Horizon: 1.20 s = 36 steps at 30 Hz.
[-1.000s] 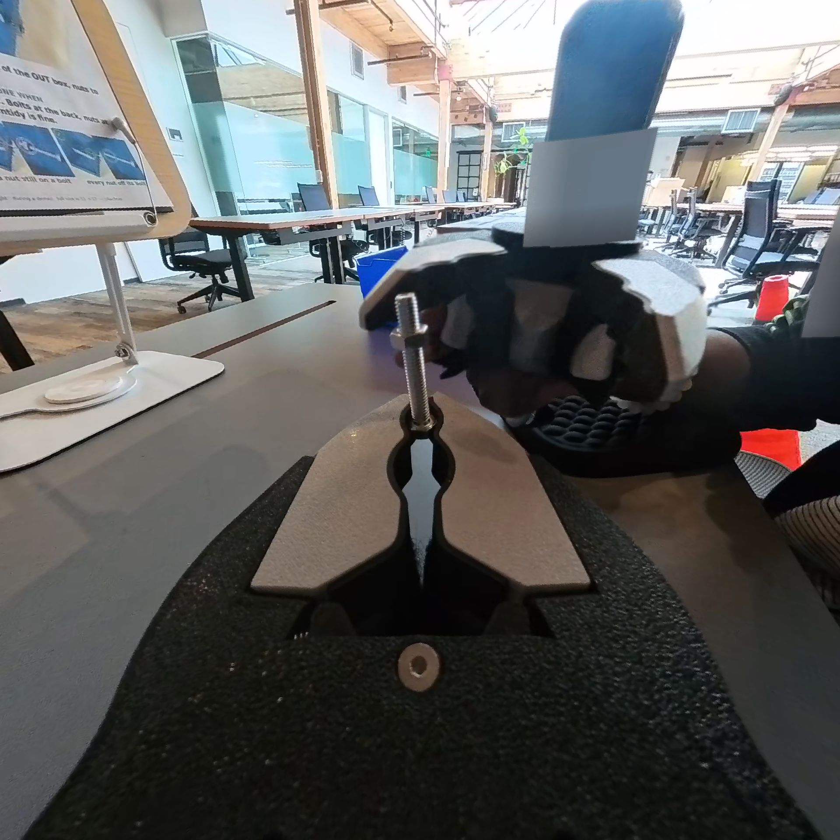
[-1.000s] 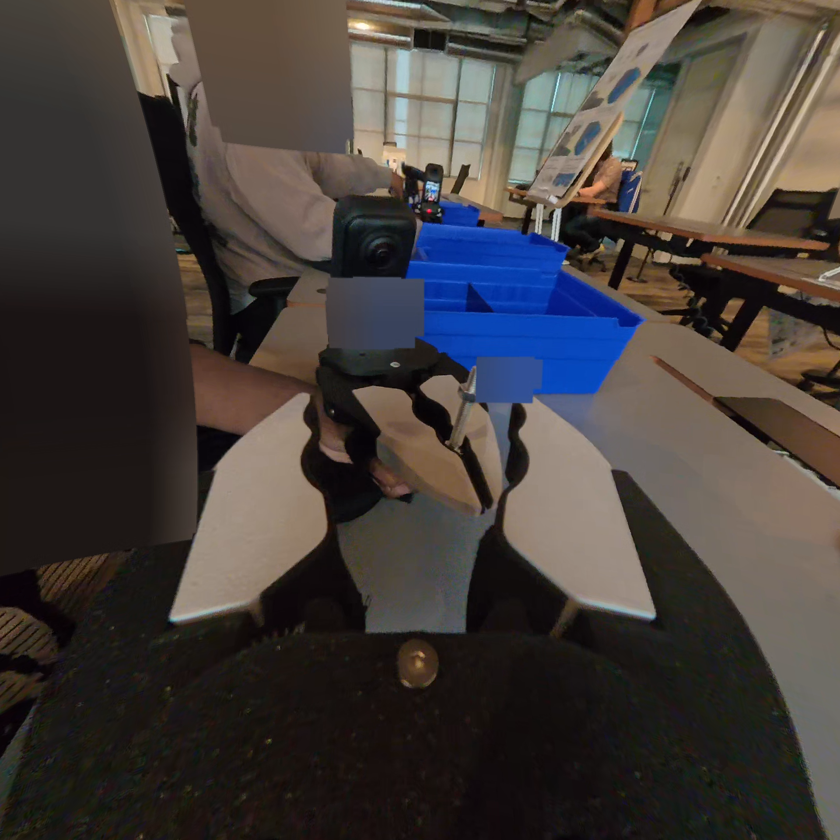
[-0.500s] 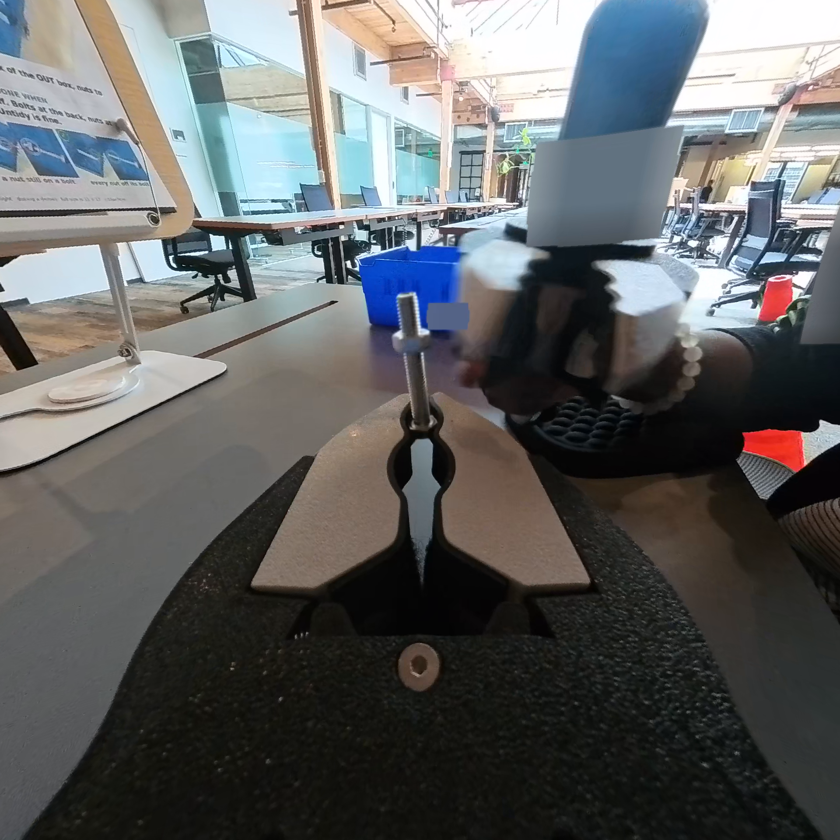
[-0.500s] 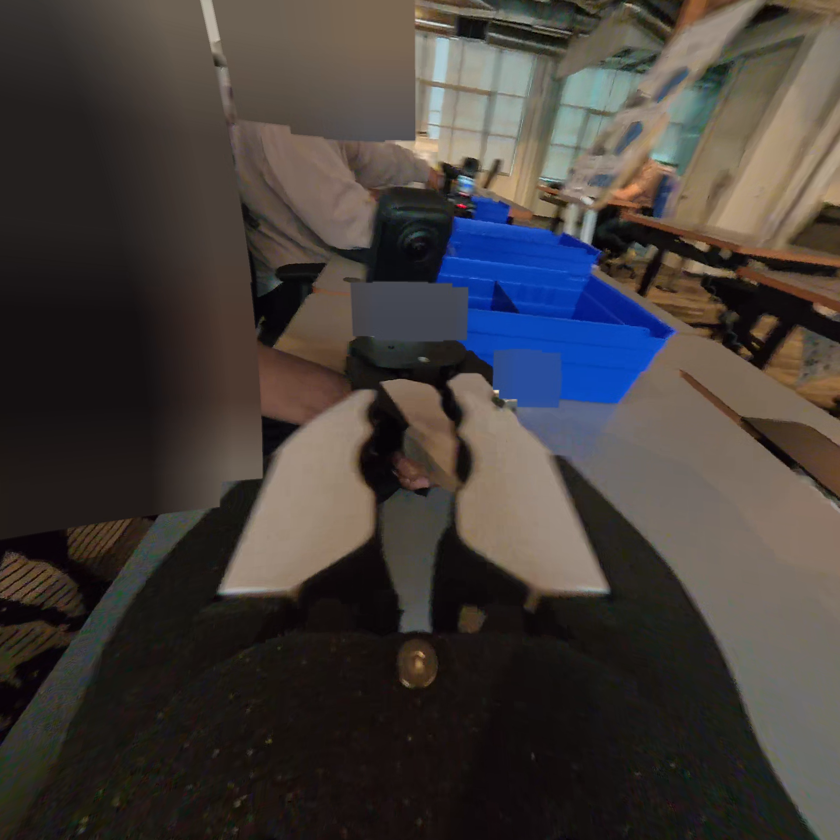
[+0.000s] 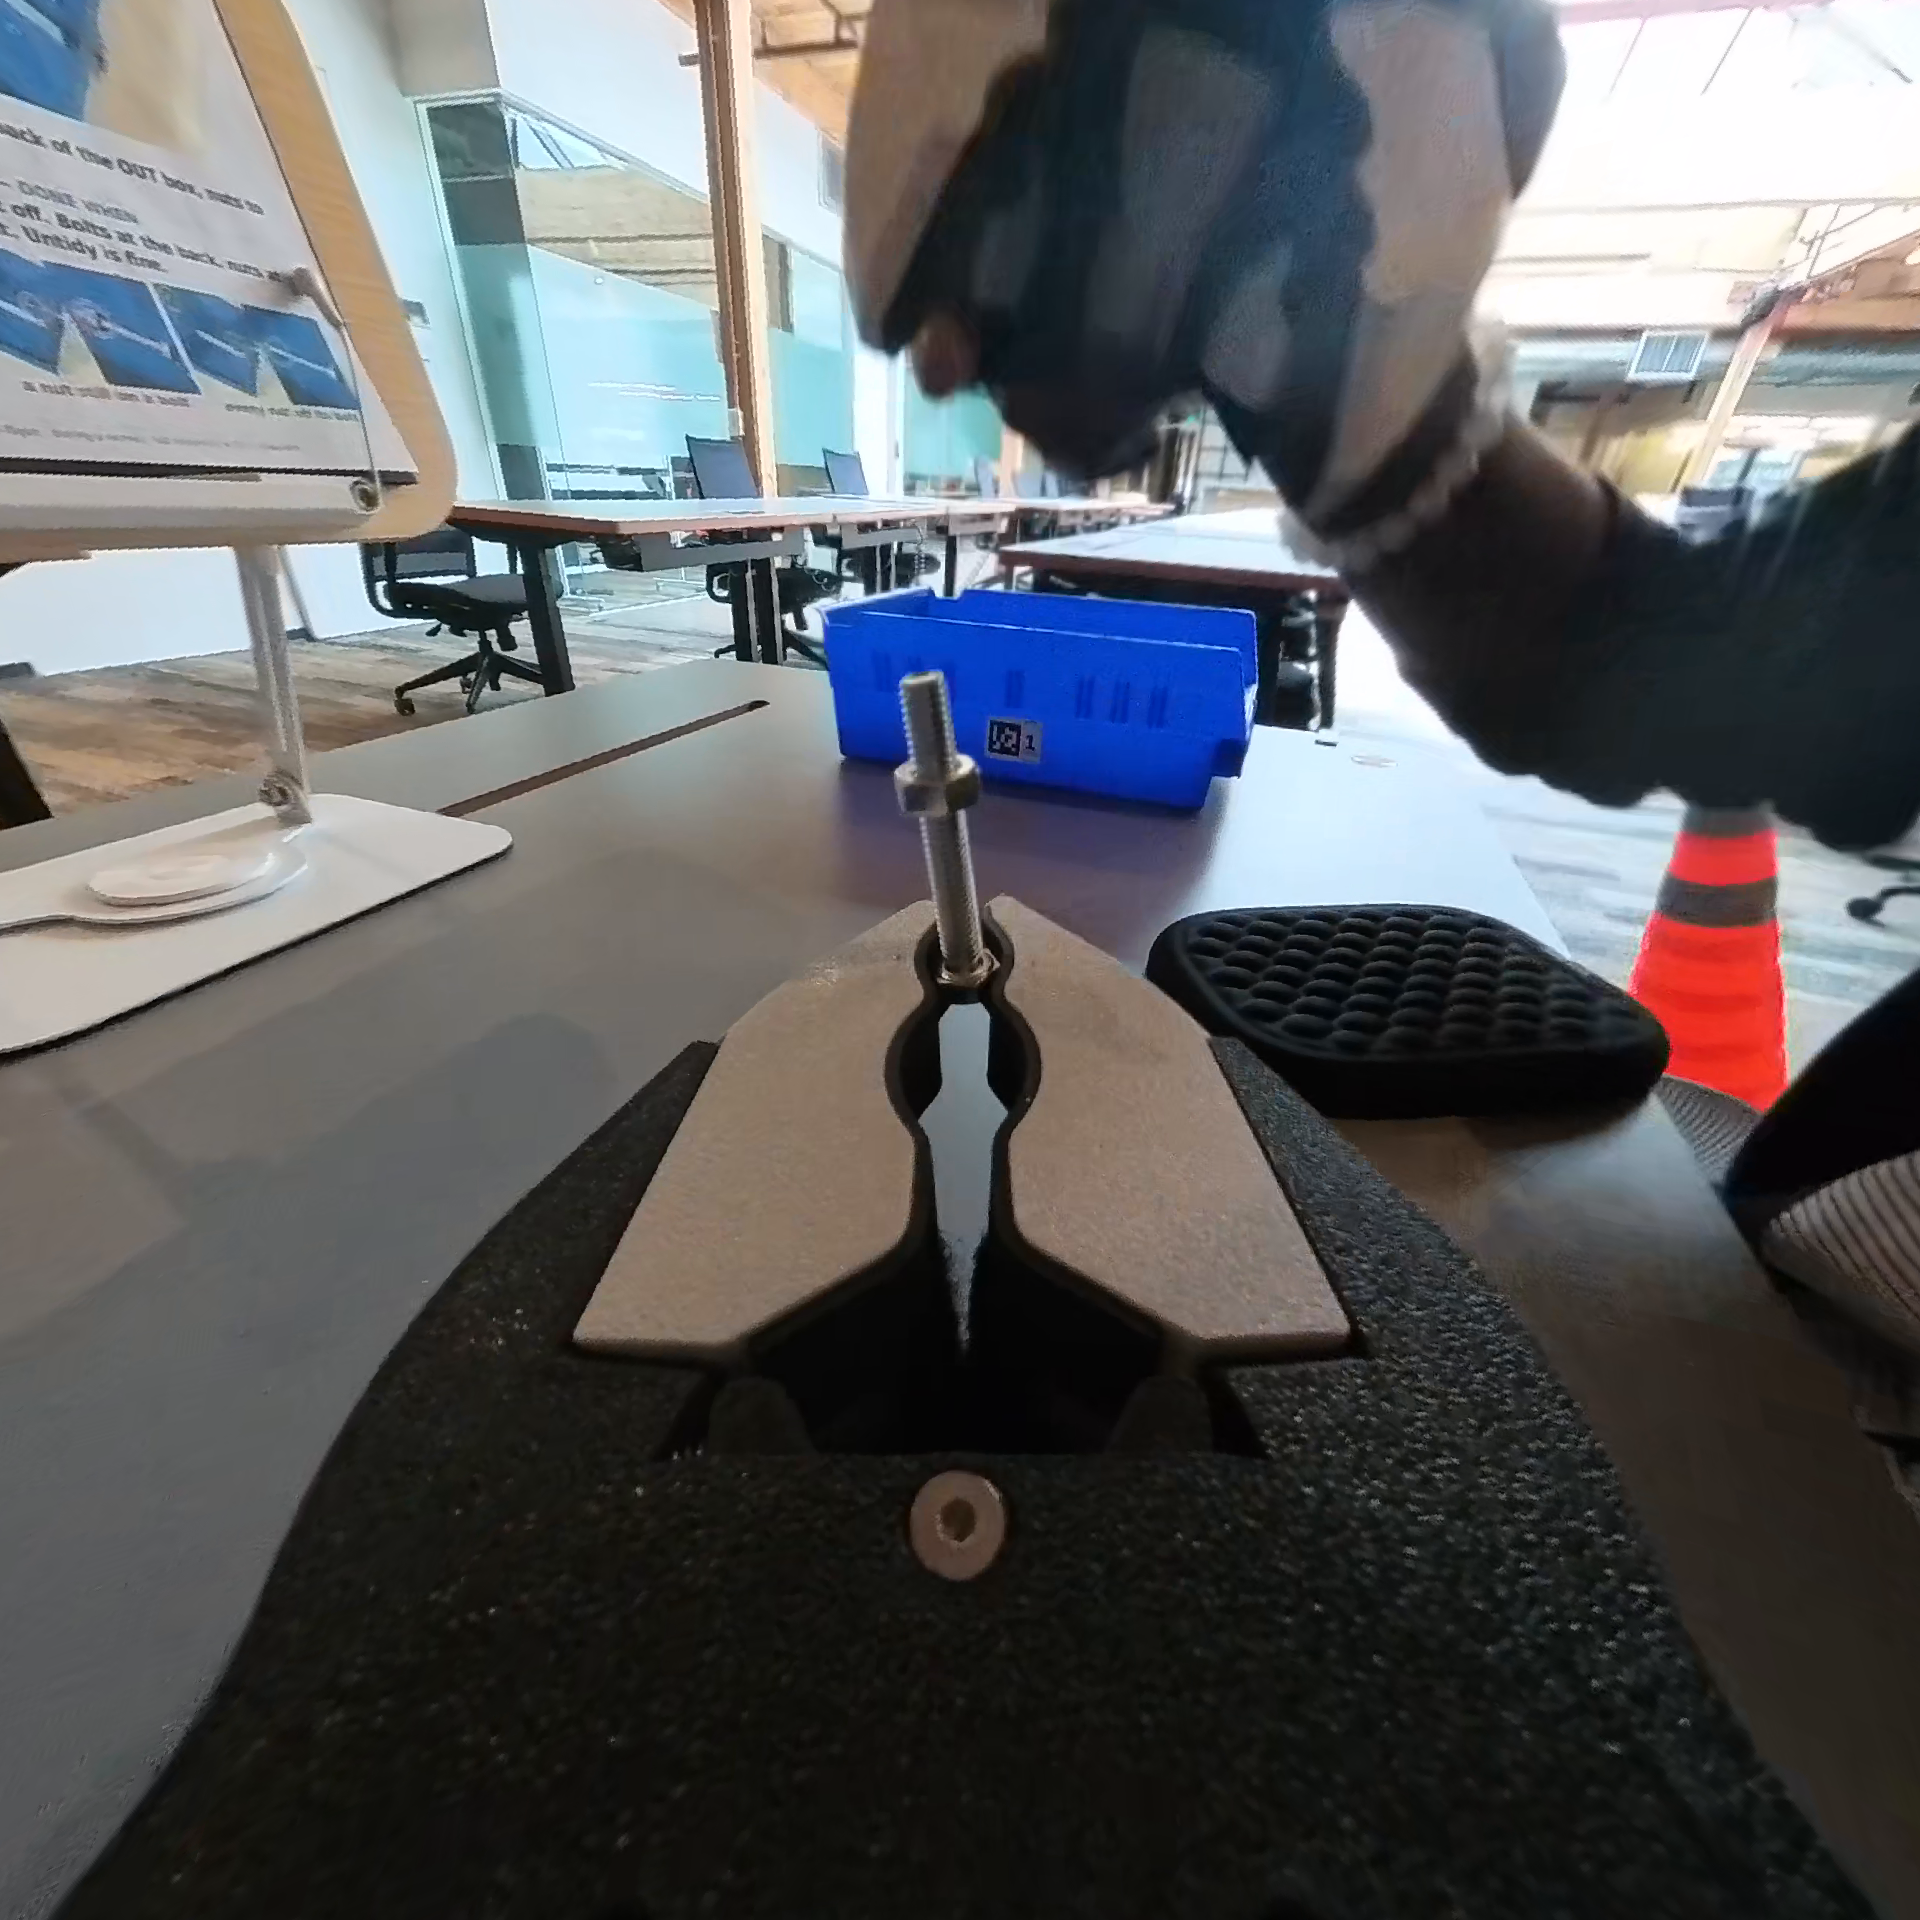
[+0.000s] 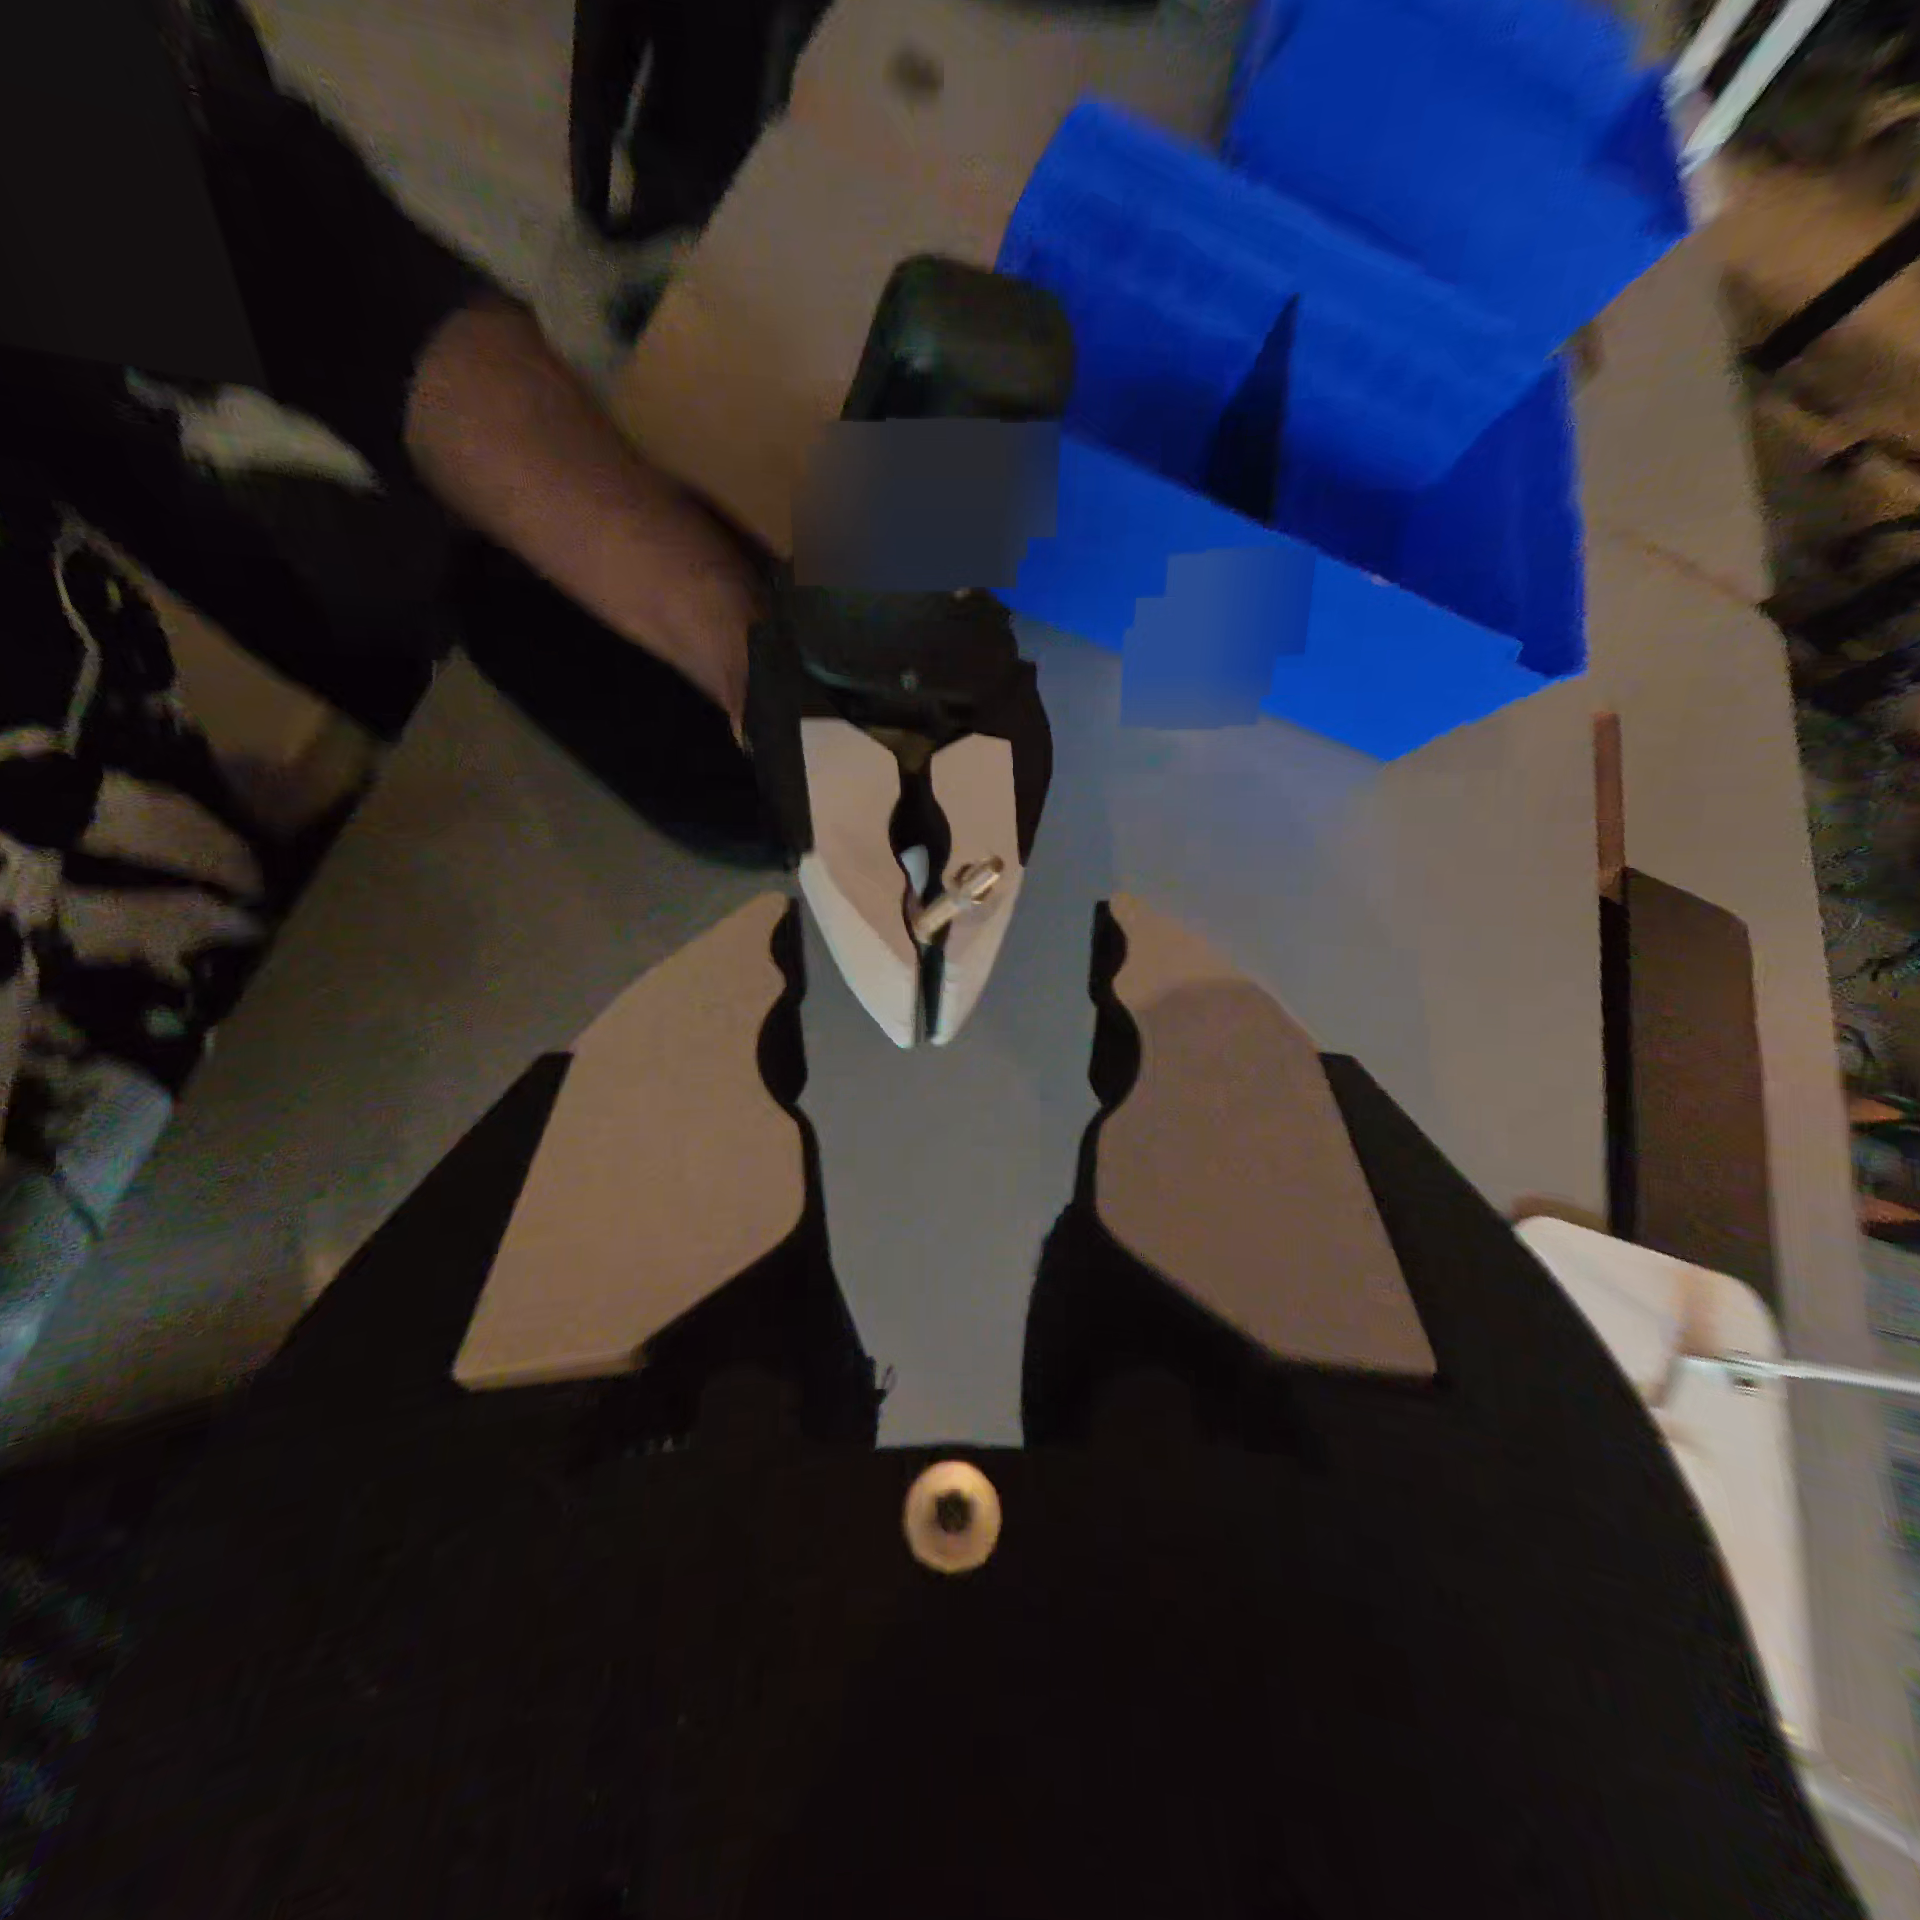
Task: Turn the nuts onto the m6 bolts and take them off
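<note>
My left gripper (image 5: 961, 940) is shut on the lower end of a silver bolt (image 5: 951, 852) and holds it upright over the grey table (image 5: 436, 1039). A silver nut (image 5: 937, 795) sits on the thread a little below the bolt's top. My right gripper (image 6: 945, 906) is open with nothing between its fingers. It hangs above and looks down on the left gripper (image 6: 920, 1023) and the bolt (image 6: 961, 899). In the left wrist view the right gripper (image 5: 1195, 208) shows blurred at the top, well above the bolt.
A blue bin (image 5: 1039, 707) stands behind the bolt and also shows in the right wrist view (image 6: 1299, 416). A black dimpled pad (image 5: 1392, 997) lies to the right, with an orange cone (image 5: 1714, 935) beyond it. A white sign stand (image 5: 208, 862) is at the left. Across from one pair of fingers to the other is roughly 8 cm.
My right gripper was wide open beside the nut, narrowed, then rose above the bolt and opened wider again. The left gripper, bolt and nut have stayed put.
</note>
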Tool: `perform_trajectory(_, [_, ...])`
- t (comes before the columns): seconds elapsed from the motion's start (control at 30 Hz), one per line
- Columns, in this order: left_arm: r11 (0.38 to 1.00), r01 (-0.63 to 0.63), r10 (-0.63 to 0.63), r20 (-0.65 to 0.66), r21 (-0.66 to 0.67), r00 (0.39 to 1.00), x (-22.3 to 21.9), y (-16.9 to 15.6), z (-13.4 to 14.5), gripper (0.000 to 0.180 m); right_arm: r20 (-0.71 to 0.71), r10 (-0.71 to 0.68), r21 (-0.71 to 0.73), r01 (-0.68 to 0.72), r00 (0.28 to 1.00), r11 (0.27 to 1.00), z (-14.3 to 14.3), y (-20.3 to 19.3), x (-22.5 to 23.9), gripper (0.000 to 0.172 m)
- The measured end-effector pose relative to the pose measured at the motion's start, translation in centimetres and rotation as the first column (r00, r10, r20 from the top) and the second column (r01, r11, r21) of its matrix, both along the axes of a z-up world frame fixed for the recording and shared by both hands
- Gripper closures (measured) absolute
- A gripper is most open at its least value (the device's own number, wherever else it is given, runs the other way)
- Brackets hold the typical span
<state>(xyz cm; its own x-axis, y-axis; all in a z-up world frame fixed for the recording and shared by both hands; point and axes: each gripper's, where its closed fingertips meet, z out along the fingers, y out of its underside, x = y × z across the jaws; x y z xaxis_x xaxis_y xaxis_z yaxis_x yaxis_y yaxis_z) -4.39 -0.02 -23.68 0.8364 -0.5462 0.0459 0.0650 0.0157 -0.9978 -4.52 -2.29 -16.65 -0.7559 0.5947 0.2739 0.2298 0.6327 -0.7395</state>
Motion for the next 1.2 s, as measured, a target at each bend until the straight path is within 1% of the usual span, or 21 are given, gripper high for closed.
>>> perform_trajectory(0.07, [1.000, 0.020, -0.020, 0.033, -0.006, 0.999, -0.1, -0.1, 0.1, 0.177, 0.111, 0.068, 0.162, -0.086, 0.991, 0.983, 0.7, 0.1, -0.8, 0.135])
perform_trajectory(0.13, [0.999, 0.034, -0.033, 0.066, -0.012, 0.997, -0.3, -0.1, 0.3, 0.177, 0.233, 0.112, 0.278, -0.176, 0.966, 0.944, 0.7, -0.3, -1.8, 0.146])
perform_trajectory(0.17, [0.999, 0.043, -0.042, 0.078, -0.014, 0.996, -0.3, -0.1, 0.3, 0.177, 0.299, 0.113, 0.326, -0.212, 0.948, 0.921, 0.3, -0.5, -2.2, 0.148])
perform_trajectory(0.23, [0.998, 0.058, -0.056, 0.090, -0.017, 0.994, -0.3, -0.1, 0.3, 0.177, 0.446, 0.093, 0.406, -0.294, 0.890, 0.865, -1.0, -0.4, -2.6, 0.147])
perform_trajectory(0.3, [0.997, 0.068, -0.067, 0.083, -0.019, 0.994, -0.1, -0.2, 0.3, 0.178, 0.557, 0.056, 0.439, -0.351, 0.829, 0.827, -2.2, -0.2, -2.7, 0.146])
perform_trajectory(0.4, [0.997, 0.074, -0.072, 0.069, -0.024, 0.995, 0.1, -0.2, 0.1, 0.177, 0.655, 0.031, 0.420, -0.397, 0.755, 0.816, -3.1, -0.2, -2.7, 0.148])
perform_trajectory(0.47, [0.997, 0.076, -0.074, 0.068, -0.025, 0.995, 0.1, -0.2, 0.1, 0.177, 0.676, 0.030, 0.425, -0.423, 0.737, 0.800, -3.4, 0.0, -2.7, 0.153])
perform_trajectory(0.57, [0.997, 0.076, -0.074, 0.062, -0.031, 0.995, 0.2, -0.1, 0.0, 0.177, 0.668, 0.056, 0.427, -0.444, 0.742, 0.788, -3.5, -0.1, -2.8, 0.157])
perform_trajectory(0.67, [0.996, 0.077, -0.075, 0.056, -0.037, 0.996, 0.3, -0.1, -0.1, 0.177, 0.666, 0.068, 0.426, -0.453, 0.743, 0.783, -3.6, -0.3, -2.8, 0.158])
perform_trajectory(0.77, [0.997, 0.074, -0.072, 0.059, -0.035, 0.996, 0.2, -0.1, 0.0, 0.178, 0.672, 0.072, 0.432, -0.469, 0.737, 0.770, -4.1, -0.1, -2.7, 0.165])
perform_trajectory(1.0, [0.998, 0.066, -0.065, 0.065, -0.003, 0.996, 0.1, -0.2, 0.4, 0.176, 0.651, 0.126, 0.415, -0.490, 0.749, 0.767, -3.7, 0.0, -2.3, 0.167])
perform_trajectory(1.03, [0.998, 0.064, -0.064, 0.068, 0.005, 0.996, 0.1, -0.3, 0.5, 0.172, 0.643, 0.126, 0.423, -0.487, 0.756, 0.764, -3.6, 0.2, -2.4, 0.167])
perform_trajectory(1.1, [0.998, 0.057, -0.057, 0.056, 0.004, 0.997, 0.1, -0.3, 0.4, 0.158, 0.631, 0.120, 0.437, -0.479, 0.766, 0.762, -3.3, 0.6, -2.4, 0.167])
perform_trajectory(1.2, [0.998, 0.057, -0.057, 0.002, -0.013, 0.998, 0.6, -0.1, -0.1, 0.139, 0.614, 0.099, 0.451, -0.451, 0.783, 0.770, -2.3, 1.3, -2.4, 0.167])
